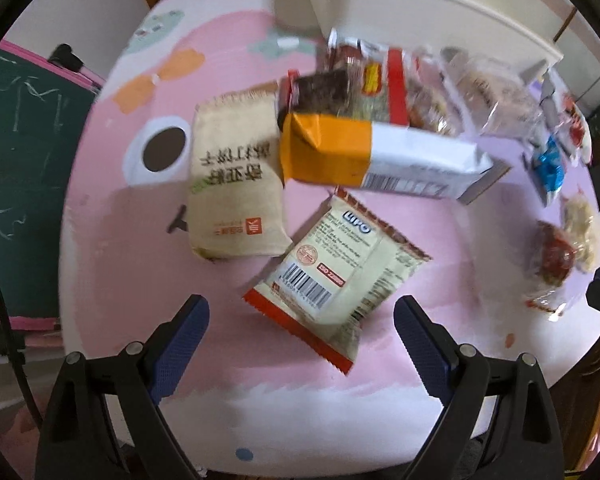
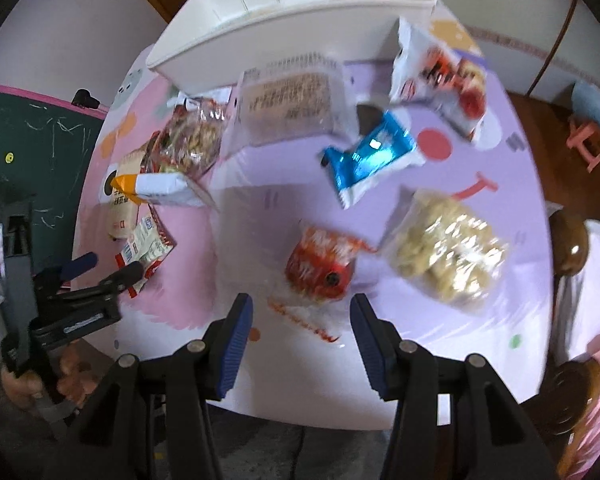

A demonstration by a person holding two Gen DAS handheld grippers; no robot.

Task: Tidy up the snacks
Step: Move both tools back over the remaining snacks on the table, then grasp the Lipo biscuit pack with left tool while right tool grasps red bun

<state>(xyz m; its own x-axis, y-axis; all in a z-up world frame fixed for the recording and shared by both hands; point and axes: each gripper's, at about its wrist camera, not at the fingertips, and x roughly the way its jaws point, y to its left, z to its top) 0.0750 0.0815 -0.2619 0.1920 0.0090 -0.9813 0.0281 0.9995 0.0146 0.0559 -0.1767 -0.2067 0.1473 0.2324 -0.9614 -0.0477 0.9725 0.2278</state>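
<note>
My left gripper [image 1: 300,336] is open and empty, just short of a cream and red LIPO snack packet [image 1: 336,284] lying flat. Beyond it lie a beige cloth-look packet [image 1: 236,176] and an orange and white carton [image 1: 376,156]. My right gripper [image 2: 302,332] is open and empty, its fingers either side of the near edge of a clear bag with a red snack [image 2: 320,264]. Beside that lie a clear bag of pale puffs [image 2: 448,252], a blue packet [image 2: 370,156] and a white and red packet [image 2: 440,76]. The left gripper also shows in the right wrist view [image 2: 108,268].
A white bin [image 2: 284,20] stands at the table's far side. Clear bags of nuts [image 2: 196,136] and a clear box of bars [image 2: 288,104] lie before it. The round pink and lilac table [image 2: 284,376] has its edge near me. A green chalkboard [image 2: 28,152] stands left.
</note>
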